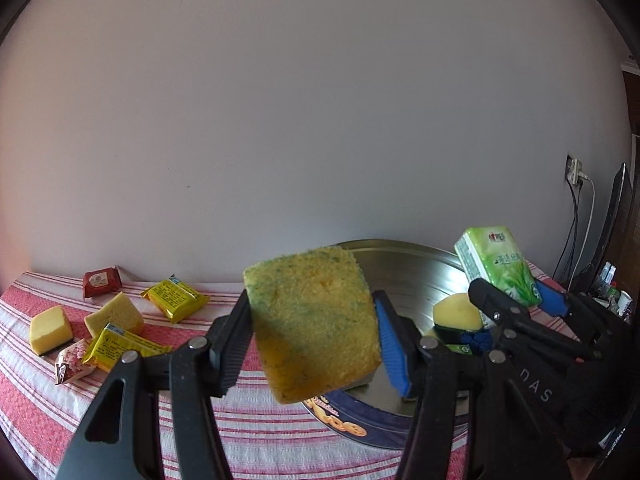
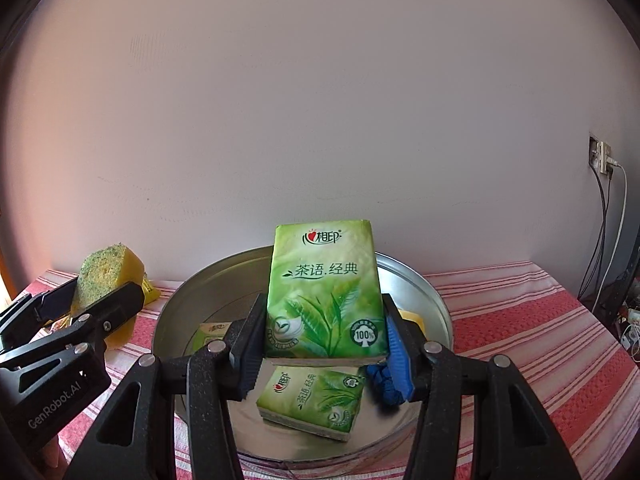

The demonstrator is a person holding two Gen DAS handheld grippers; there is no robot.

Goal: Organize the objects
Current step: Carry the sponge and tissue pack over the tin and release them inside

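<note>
My left gripper is shut on a yellow-green sponge and holds it above the near rim of a round metal tin. My right gripper is shut on a green tissue pack and holds it upright over the tin. Another green tissue pack lies on the tin's floor, and a yellow sponge sits in the tin. The right gripper with its pack shows at the right of the left wrist view. The left gripper with its sponge shows at the left of the right wrist view.
On the red-striped cloth to the left lie two yellow sponge pieces, yellow snack packets, a red packet and a pink wrapped snack. A white wall stands behind. Cables and a socket are at the right.
</note>
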